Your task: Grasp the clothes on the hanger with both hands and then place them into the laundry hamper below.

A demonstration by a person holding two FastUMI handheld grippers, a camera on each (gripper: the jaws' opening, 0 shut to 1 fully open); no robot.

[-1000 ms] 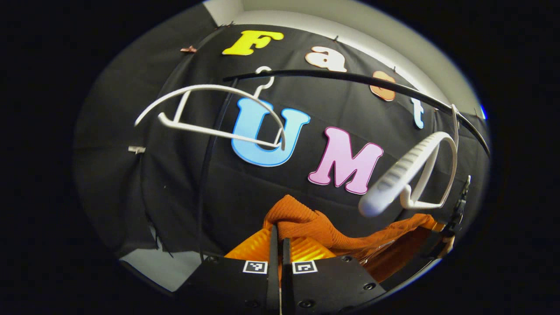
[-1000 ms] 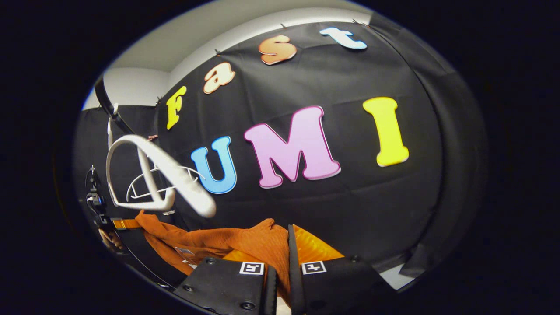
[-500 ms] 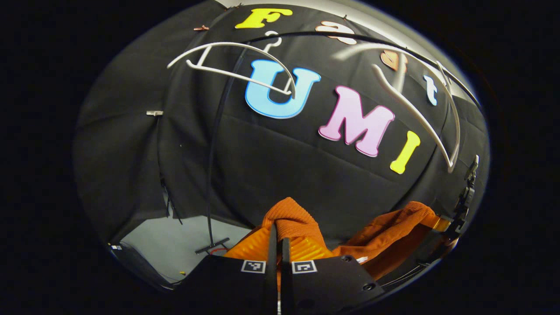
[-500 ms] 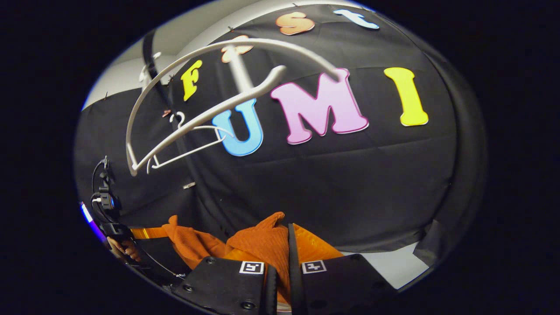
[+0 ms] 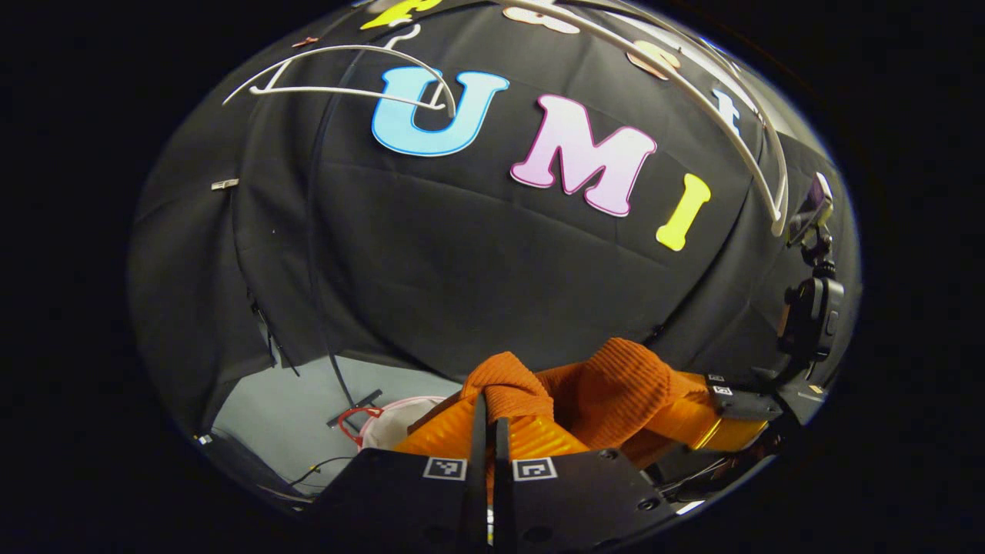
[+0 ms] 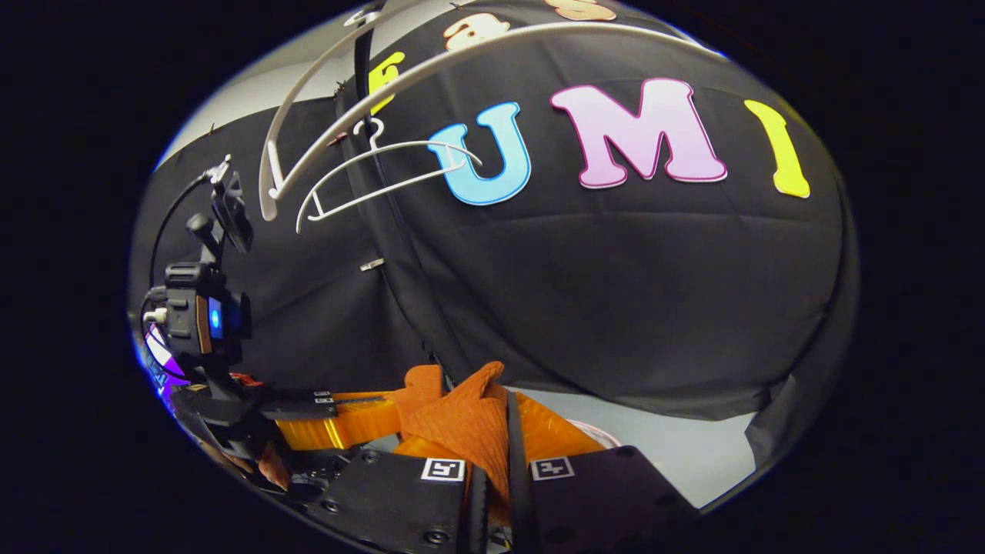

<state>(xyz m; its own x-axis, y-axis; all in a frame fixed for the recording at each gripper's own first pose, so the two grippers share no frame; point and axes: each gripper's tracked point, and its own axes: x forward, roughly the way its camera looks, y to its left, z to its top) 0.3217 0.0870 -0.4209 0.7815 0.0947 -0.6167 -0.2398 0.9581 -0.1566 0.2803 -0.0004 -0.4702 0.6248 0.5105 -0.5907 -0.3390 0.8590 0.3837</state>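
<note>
**Both grippers clear the hangers, garment in hand**

Left gripper (image 5: 490, 431) is clenched on a fold of the orange knit garment (image 5: 608, 385), and the right gripper (image 6: 492, 438) pinches another bunch of the same cloth between its fingers. A second ago the nearer white hanger (image 5: 739, 131) hung close over the fabric; now it sits high above, and the two grippers have drawn close together, so the cloth between them has gathered into a lump. I judge the garment fully off the hanger, with only the lowering and release left.

Below the left gripper, on the grey floor (image 5: 292, 408), a pale rim with a red handle has come into sight: most likely the laundry hamper (image 5: 392, 415). Only a sliver of it shows.

A second white hanger (image 5: 338, 73) hangs farther back on the dark rail, well apart from the cloth. The black stand pole (image 5: 319, 254) rises just beside the hamper and could snag trailing fabric on the way down.
</note>
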